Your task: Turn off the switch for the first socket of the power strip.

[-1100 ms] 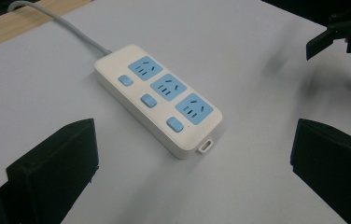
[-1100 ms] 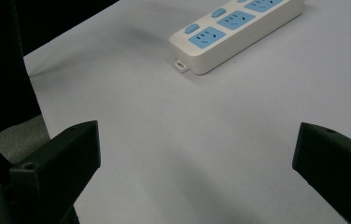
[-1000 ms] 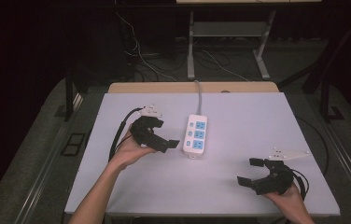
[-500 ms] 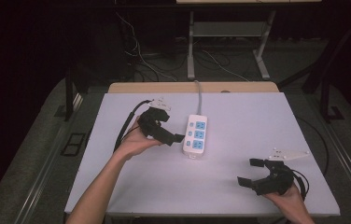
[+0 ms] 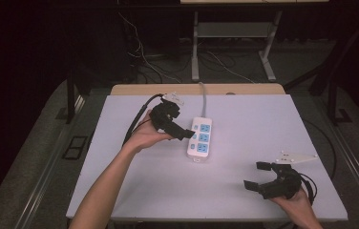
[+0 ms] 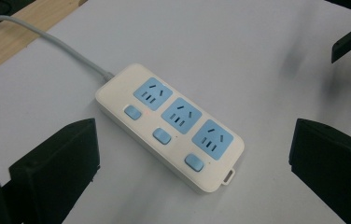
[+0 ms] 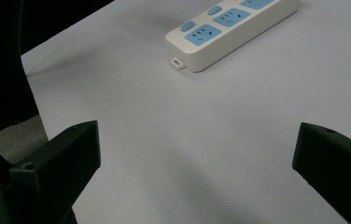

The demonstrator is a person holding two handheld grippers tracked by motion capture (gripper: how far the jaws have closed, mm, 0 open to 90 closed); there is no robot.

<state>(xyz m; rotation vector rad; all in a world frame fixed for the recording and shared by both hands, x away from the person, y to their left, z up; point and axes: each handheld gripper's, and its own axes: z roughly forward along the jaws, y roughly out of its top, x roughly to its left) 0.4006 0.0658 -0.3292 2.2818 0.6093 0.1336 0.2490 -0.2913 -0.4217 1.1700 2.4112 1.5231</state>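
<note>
A white power strip (image 5: 200, 138) with three blue sockets and three blue switches is lying flat near the middle of the pale desk (image 5: 244, 114), its long axis running roughly twelve to six, and its grey cord (image 5: 202, 98) is leading off toward the far edge at twelve o'clock. The left gripper (image 5: 187, 133) is hovering just beside the strip at its nine o'clock side, held in the person's left hand (image 5: 146, 136); its fingers (image 6: 57, 163) are standing spread wide, gripping nothing, and in the left gripper view they are framing the strip (image 6: 169, 123) without touching it. The right gripper (image 5: 258, 175) is sitting low near the desk's near right corner, at about four o'clock from the strip and well apart from it, its fingers (image 7: 54, 156) likewise spread and empty over bare desk surface
</note>
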